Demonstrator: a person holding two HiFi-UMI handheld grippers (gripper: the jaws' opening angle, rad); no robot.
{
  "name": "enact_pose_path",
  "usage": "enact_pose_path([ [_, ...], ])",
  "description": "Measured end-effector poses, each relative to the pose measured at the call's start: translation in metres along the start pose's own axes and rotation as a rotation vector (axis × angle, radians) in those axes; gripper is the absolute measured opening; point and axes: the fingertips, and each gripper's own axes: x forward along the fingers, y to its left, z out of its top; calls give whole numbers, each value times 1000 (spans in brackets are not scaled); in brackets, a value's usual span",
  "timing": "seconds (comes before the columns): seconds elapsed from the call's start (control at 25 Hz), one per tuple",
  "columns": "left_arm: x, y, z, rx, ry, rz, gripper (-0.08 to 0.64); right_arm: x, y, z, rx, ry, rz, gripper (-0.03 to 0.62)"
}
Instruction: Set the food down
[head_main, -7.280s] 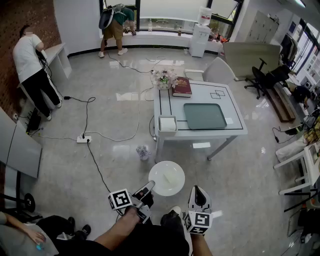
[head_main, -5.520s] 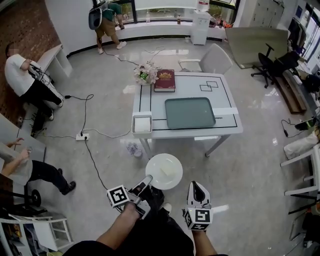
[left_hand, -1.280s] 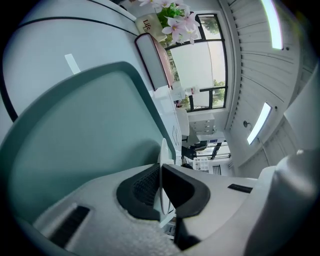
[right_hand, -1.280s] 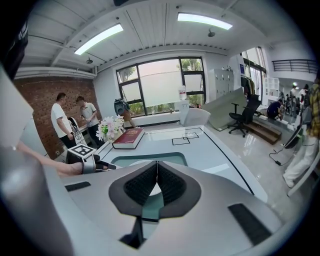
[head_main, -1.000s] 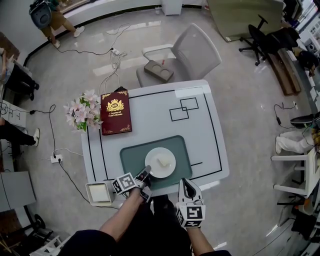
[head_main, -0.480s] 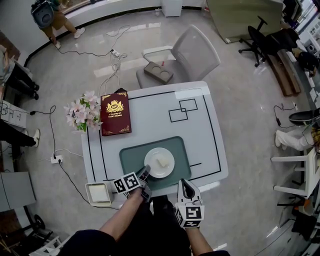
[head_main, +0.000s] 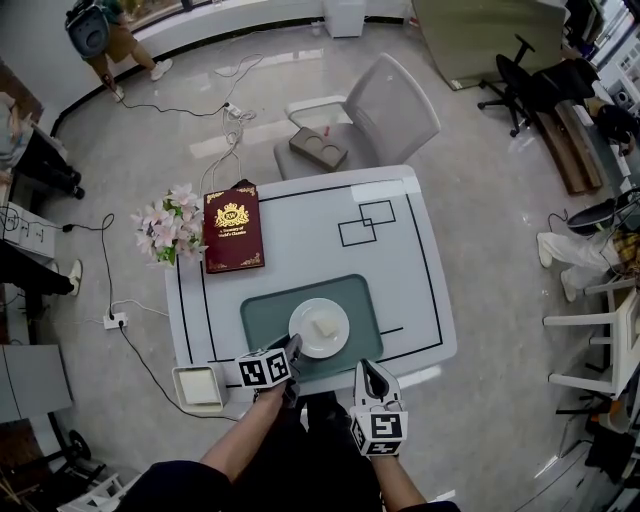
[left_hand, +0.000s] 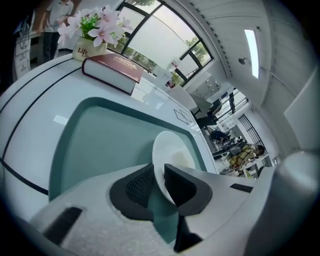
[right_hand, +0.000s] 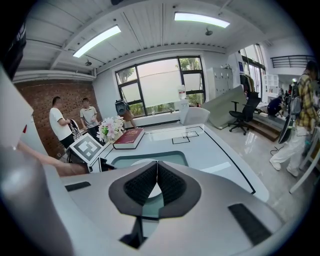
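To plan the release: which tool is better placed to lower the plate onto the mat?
Left. The left tool grips the plate over the green mat; the right tool is shut, empty, aside.

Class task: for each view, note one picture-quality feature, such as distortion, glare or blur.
Head view: wide-angle bending curves the room's edges; window light glares off the glossy floor. Left gripper view: strong fisheye, dark corners; the left gripper, shut on the plate, looks soft up close. Right gripper view: same fisheye vignette; the ceiling lights blow out white above the shut right gripper.
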Motion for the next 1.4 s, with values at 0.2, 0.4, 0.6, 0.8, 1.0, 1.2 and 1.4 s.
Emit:
enact_pose_path([
  [0.2,0,9,-6,52,24,50,65,-1,1,-1,-2,2,5,9],
  [0.4,-6,12,-12,121,34,94,81,-4,5,-2,-2,10,16,9],
  [0.6,-16,20,-11,142,3,119,86,-4,11,0,-18,7,33,9],
  [0.8,-37,21,2,163,-66,107,86,-3,21,3,-39,-1,63,9],
  [1.0,-72,-2,21,255,-156,55,81,-2,33,16,-73,-25,95,9],
  [1.2,-103,-24,32,366,-209,27,64,-2,42,31,-95,-58,117,10],
  [1.4,-124,-44,38,477,-270,-2,26,-6,46,38,-103,-90,127,9],
])
